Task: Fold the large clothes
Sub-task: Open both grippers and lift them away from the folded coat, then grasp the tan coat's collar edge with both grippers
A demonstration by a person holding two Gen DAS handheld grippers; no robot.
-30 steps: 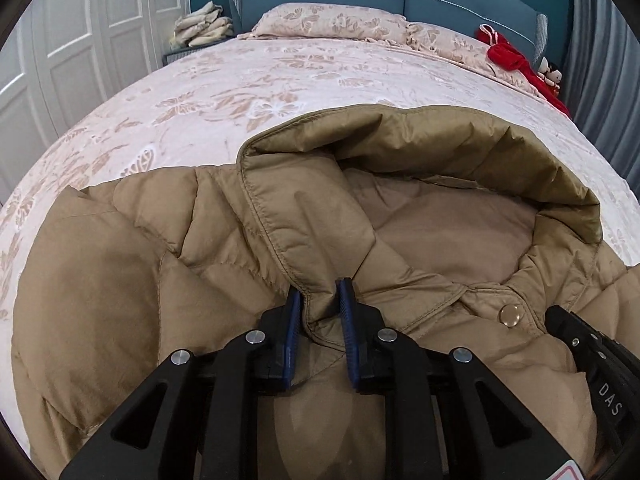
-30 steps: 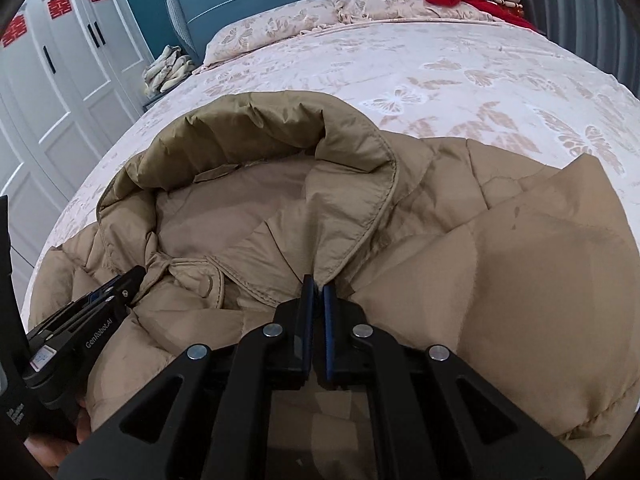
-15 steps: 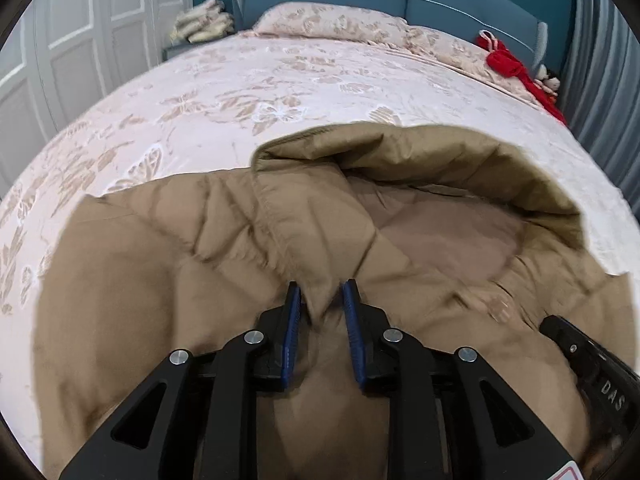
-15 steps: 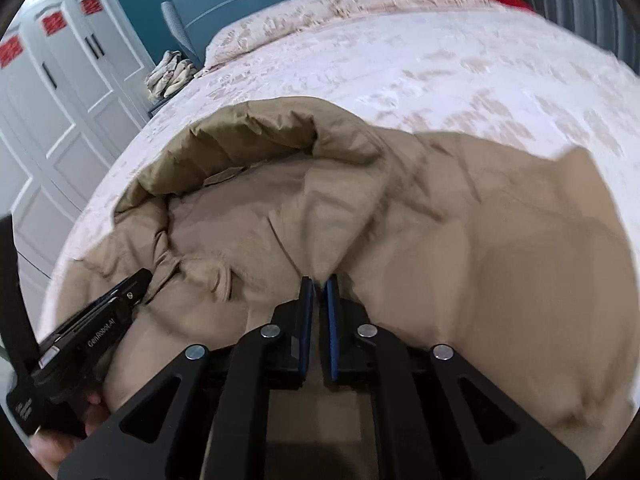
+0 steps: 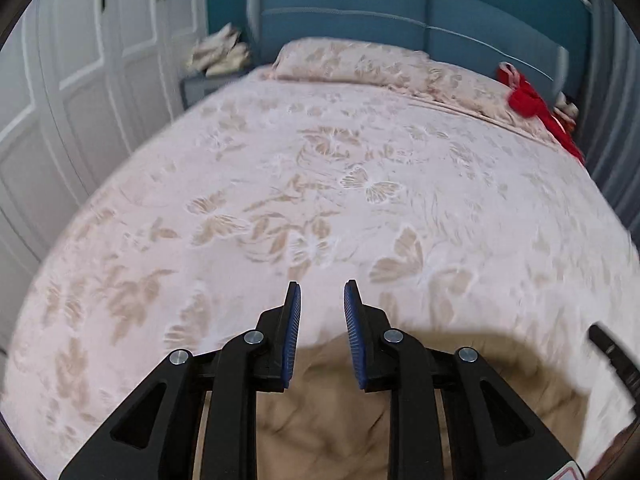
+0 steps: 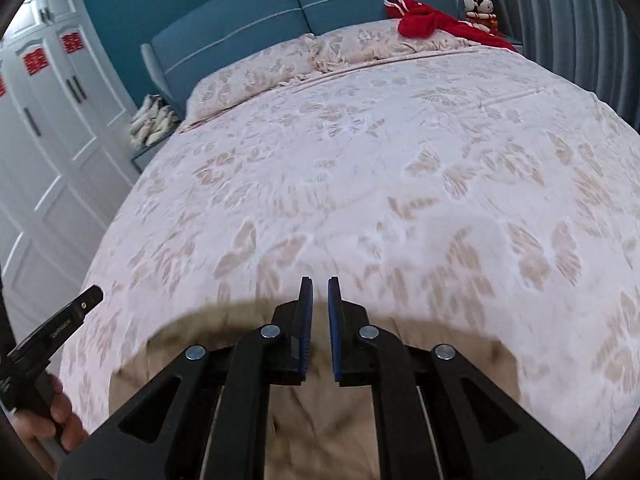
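The tan puffer jacket (image 5: 328,420) lies on the bed below both grippers, showing only as a rounded folded edge at the bottom of each view (image 6: 320,432). My left gripper (image 5: 322,292) is open and empty, raised above the jacket's edge. My right gripper (image 6: 319,286) has its jaws slightly apart with nothing between them, also above the jacket. The left gripper shows at the left edge of the right wrist view (image 6: 60,324), and the right gripper at the right edge of the left wrist view (image 5: 616,356).
The pink floral bedspread (image 5: 320,184) stretches ahead to the pillows (image 6: 256,80) and blue headboard (image 6: 280,4). A red garment (image 6: 428,24) lies at the far right corner. White wardrobe doors (image 5: 60,80) stand to the left.
Both grippers have let go of the jacket's collar and lifted up and back. The jacket, open with its hood showing before, now lies folded over low in view.
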